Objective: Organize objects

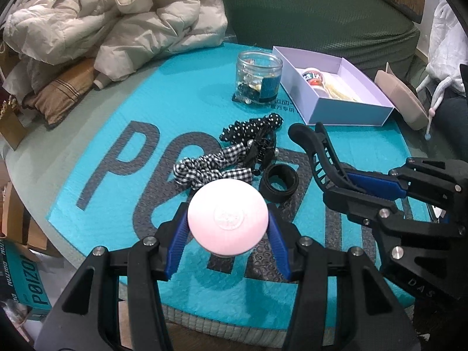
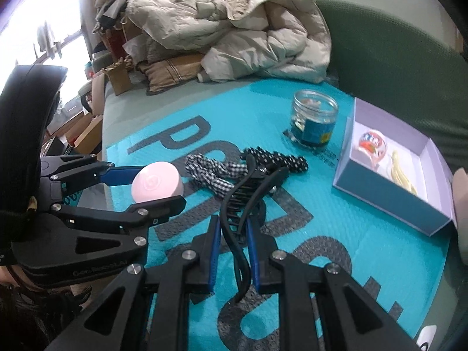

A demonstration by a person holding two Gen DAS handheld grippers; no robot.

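Note:
My left gripper [image 1: 227, 228] is shut on a round pink case [image 1: 227, 218], held above the teal mat [image 1: 117, 228]; the pink case [image 2: 156, 182] also shows in the right wrist view. My right gripper [image 2: 232, 229] is shut on a black hair claw clip [image 2: 248, 187], which shows beside the left gripper as the claw clip [image 1: 313, 143]. On the mat lie a checked scrunchie [image 1: 210, 166], a polka-dot scrunchie [image 1: 251, 127] and a black band [image 1: 279, 180]. Behind them stand a glass jar [image 1: 259, 77] and an open lilac box [image 1: 336, 87] holding a small printed round item and a pale one.
A cream padded jacket [image 1: 122, 20] is heaped at the back left over a brown cushion [image 1: 58, 96]. A green sofa back [image 1: 307, 14] rises behind the box. A beige case [image 1: 400, 99] lies to the right of the box. Cardboard boxes [image 1: 17, 222] sit off the left edge.

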